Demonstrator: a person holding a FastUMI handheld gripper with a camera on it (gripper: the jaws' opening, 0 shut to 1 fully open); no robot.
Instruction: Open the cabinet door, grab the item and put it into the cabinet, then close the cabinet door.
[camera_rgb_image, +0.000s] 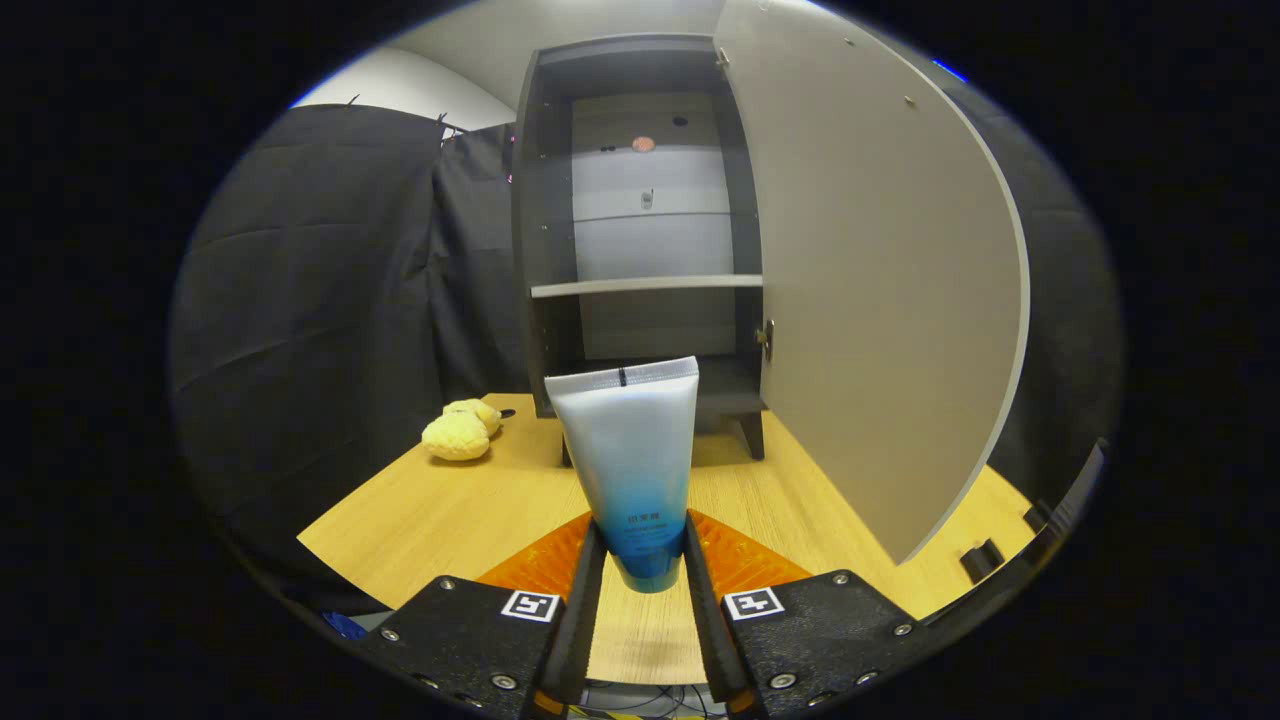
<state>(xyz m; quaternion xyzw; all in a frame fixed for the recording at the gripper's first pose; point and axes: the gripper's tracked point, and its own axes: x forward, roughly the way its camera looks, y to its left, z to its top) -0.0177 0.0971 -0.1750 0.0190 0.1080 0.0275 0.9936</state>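
Note:
A white-to-blue squeeze tube (632, 460) stands cap-down between my fingers, its crimped end up. My gripper (645, 560) is shut on the tube's lower blue part and holds it above the wooden table (420, 510). Beyond the tube stands a dark cabinet (545, 230) with its light door (880, 280) swung wide open to the right. Inside, a shelf (645, 286) splits the cabinet into an upper and a lower space, and both look bare.
A yellow plush toy (460, 430) lies on the table left of the cabinet's base. Black cloth walls stand behind and to the left. The open door's lower corner hangs over the table on the right.

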